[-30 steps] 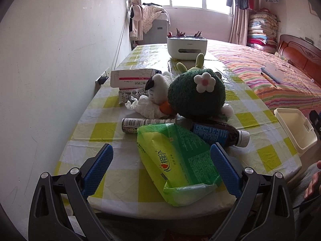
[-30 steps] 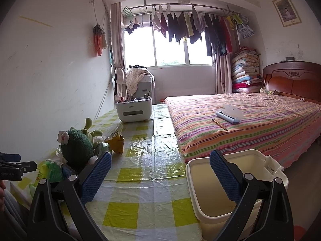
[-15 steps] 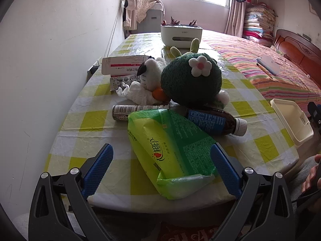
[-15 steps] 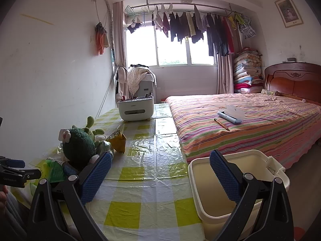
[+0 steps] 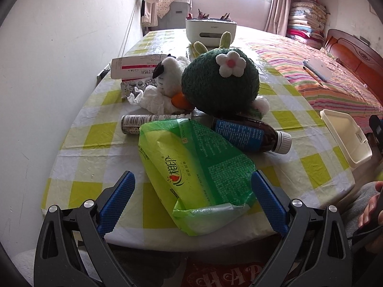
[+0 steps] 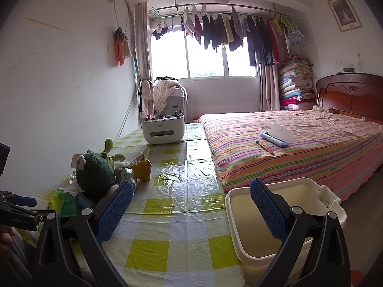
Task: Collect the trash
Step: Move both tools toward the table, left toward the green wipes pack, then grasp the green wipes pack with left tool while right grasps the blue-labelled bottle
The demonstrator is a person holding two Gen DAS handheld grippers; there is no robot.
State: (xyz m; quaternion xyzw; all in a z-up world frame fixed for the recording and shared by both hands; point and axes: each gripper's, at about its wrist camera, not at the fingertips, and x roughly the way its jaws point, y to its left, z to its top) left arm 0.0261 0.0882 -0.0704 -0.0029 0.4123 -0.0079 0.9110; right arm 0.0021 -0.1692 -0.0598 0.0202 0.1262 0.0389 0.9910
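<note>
A green plastic wrapper lies on the checked tablecloth near the table's front edge. My left gripper is open, its blue pads either side of the wrapper's near end, not touching. Behind it lie a brown bottle, a small can and crumpled white tissue. A cream bin stands at the table's right edge, also in the left wrist view. My right gripper is open and empty, over the table edge beside the bin.
A green plush toy and a white plush sit behind the trash. A medicine box lies at left, a white organizer at the far end. A yellow crumpled bag lies by the toy. A striped bed is at right.
My left gripper has moved forward and slightly up over the table toward the green wrapper, which now looks larger. The right gripper has shifted only slightly.
</note>
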